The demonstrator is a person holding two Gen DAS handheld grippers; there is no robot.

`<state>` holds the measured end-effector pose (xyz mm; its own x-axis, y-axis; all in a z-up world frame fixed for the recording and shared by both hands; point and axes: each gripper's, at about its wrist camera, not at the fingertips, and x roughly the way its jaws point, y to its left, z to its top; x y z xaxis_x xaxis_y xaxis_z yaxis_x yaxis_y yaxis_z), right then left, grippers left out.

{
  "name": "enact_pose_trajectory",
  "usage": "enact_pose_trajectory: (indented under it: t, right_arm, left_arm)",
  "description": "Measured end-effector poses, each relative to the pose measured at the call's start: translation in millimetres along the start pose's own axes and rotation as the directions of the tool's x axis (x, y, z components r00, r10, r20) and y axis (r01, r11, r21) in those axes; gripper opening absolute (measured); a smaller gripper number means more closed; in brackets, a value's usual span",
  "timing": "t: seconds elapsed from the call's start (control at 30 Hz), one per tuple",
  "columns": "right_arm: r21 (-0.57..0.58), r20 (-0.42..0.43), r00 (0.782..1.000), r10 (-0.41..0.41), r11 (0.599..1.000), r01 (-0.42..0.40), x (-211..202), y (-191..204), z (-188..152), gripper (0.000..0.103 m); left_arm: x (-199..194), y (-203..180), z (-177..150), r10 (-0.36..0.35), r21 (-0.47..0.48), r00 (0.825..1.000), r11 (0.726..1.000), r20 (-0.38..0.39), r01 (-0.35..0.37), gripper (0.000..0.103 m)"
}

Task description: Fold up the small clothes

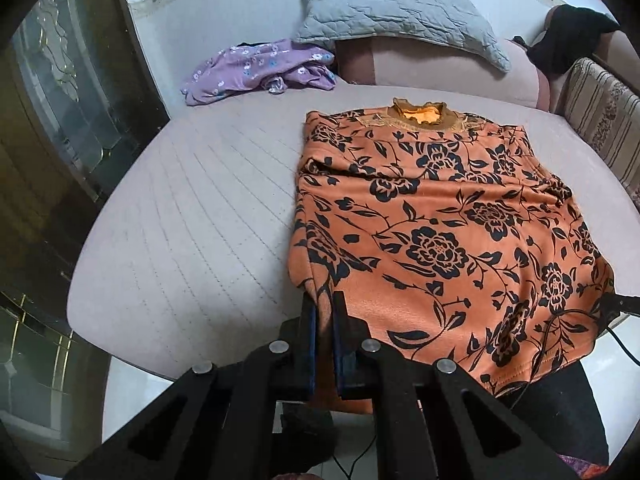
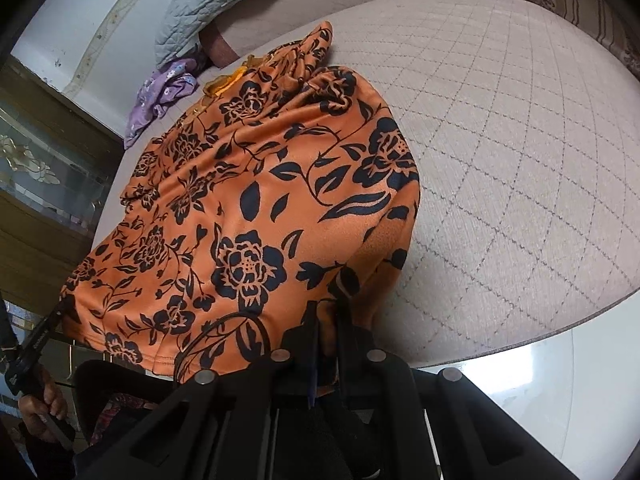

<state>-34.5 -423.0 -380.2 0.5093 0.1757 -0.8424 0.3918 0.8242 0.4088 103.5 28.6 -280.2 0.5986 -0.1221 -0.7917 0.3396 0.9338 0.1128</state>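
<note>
An orange top with a black flower print [image 1: 440, 216] lies on the bed, collar at the far end, sides folded in. My left gripper [image 1: 324, 304] is shut on its near left hem corner. In the right wrist view the same orange top [image 2: 256, 216] fills the left half, and my right gripper [image 2: 328, 312] is shut on its near right hem corner. The hem is lifted off the bed's near edge between the two grippers. The right gripper's tip also shows at the right edge of the left wrist view [image 1: 620, 304].
The pale quilted bed [image 1: 192, 216] spreads left of the top, and to its right [image 2: 500, 160]. A crumpled purple flowered garment [image 1: 256, 68] and a grey pillow [image 1: 400, 16] lie at the head. A dark glass cabinet [image 1: 60, 120] stands left. White floor [image 2: 540, 380] lies below.
</note>
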Motion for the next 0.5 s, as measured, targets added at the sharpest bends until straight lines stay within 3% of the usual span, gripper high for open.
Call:
enact_pose_trajectory:
  t: [0.23,0.3,0.4,0.5]
  right_arm:
    - [0.009,0.005,1.0,0.018,1.0,-0.018,-0.8,0.3,3.3,0.008]
    - [0.013,0.012,1.0,0.028,1.0,-0.028,-2.0,2.9,5.5,0.008]
    - [0.01,0.018,0.999,0.046,0.999,-0.046,-2.0,7.0,10.9,0.008]
    - [0.004,0.027,0.997,0.066,0.998,-0.066,-1.1,12.8,16.0,0.008]
  left_arm:
    - [-13.2,12.1,2.2,0.056,-0.052,0.998,0.997,0.008,-0.056,0.007]
    - [-21.4,18.5,6.1,0.085,-0.063,0.996,0.995,0.023,-0.083,0.001]
    - [-39.8,25.9,14.7,0.184,-0.047,0.979,0.982,0.089,-0.181,0.001]
    - [-52.2,35.0,25.1,0.213,-0.047,0.971,0.977,0.108,-0.209,0.001]
